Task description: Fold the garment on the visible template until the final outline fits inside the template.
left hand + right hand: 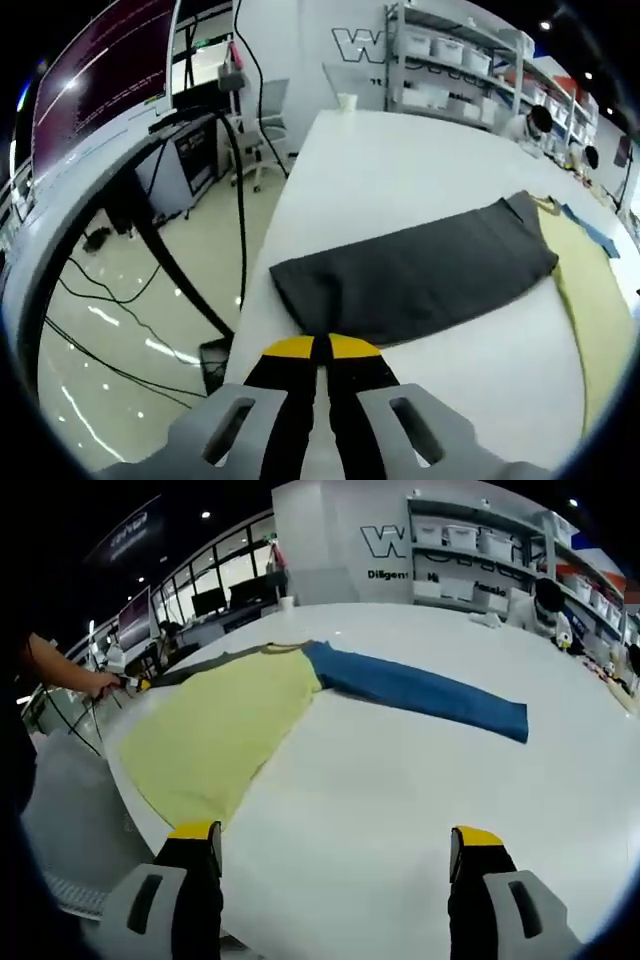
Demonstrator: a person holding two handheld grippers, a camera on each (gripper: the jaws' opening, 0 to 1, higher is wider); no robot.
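A long-sleeved garment lies flat on the white table [380, 780]: yellow body [225, 725], blue sleeve [420, 690] stretched to the right, dark grey sleeve [200, 665] to the far left. In the left gripper view the grey sleeve [420, 275] runs across the table, with the yellow body [590, 300] at its far end. My left gripper [320, 345] is shut, its yellow tips pinching the near edge of the grey sleeve beside the table's left edge. My right gripper [335, 835] is open above bare table, short of the yellow hem. A person's hand holds the left gripper [128, 683] at the grey cuff.
A paper cup [347, 101] stands at the table's far end. Shelves with white bins [470, 540] line the back wall, with a person [545, 605] seated beside them. Left of the table edge are a monitor [100, 70], cables [150, 250] and an office chair [265, 140].
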